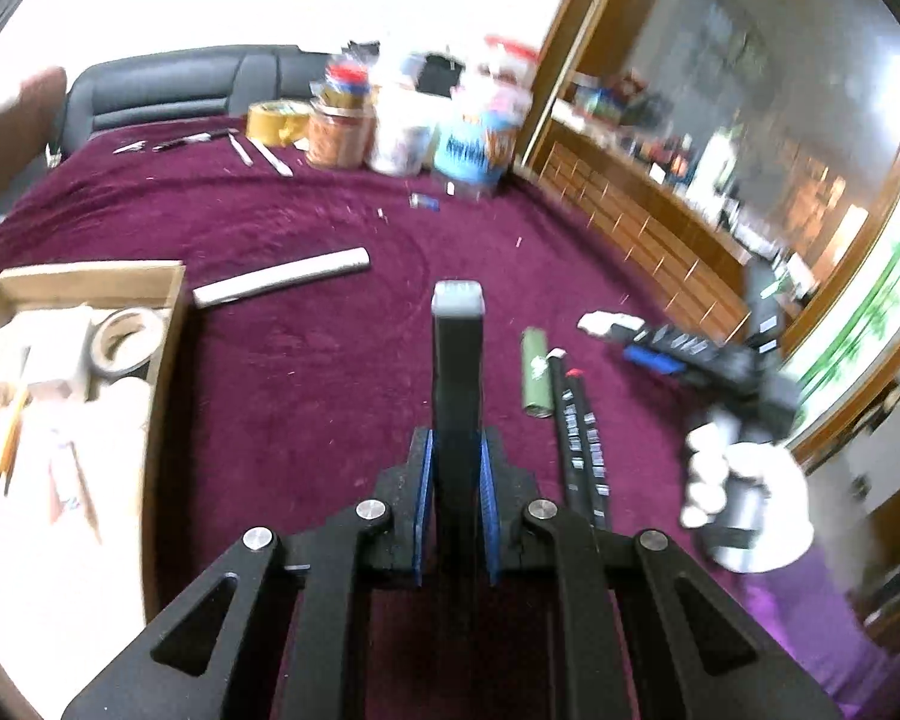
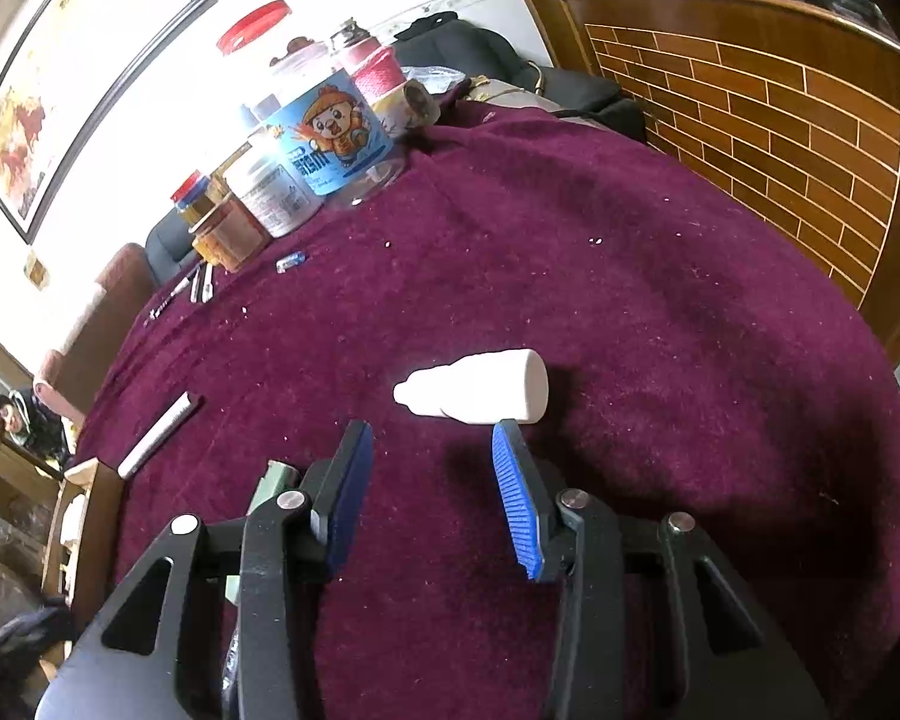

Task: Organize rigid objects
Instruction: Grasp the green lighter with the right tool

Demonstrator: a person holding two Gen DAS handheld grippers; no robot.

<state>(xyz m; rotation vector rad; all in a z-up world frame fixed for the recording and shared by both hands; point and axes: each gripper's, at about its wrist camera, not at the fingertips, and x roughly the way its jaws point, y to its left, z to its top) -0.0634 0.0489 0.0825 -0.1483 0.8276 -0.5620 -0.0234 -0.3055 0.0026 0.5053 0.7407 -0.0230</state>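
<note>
In the left wrist view, the left gripper [image 1: 457, 516] is clamped on a black rectangular bar with a pale end cap [image 1: 457, 372], which stands in the centre of the frame with its long axis running straight away from the camera, the cap at the far end. It looks stiff and light, and the blue pads hold it low on its flat sides, a sound place for a firm hold. A cardboard box [image 1: 168, 360] of tape rolls and oddments sits at the left edge on the maroon cloth [image 1: 306, 372]. A green cylinder [image 1: 537, 381] lies right of centre, pointing up the frame. At far right the right gripper [image 1: 606, 324] appears blurred.

In the right wrist view, the right gripper [image 2: 432, 480] stands wide open and empty. A small white dropper bottle [image 2: 480, 387] lies on its side just above the fingertips, at centre frame, long axis across the frame, nozzle pointing left. It is probably light, smooth plastic that rolls easily; gripping across the wide body seems safest.
</note>
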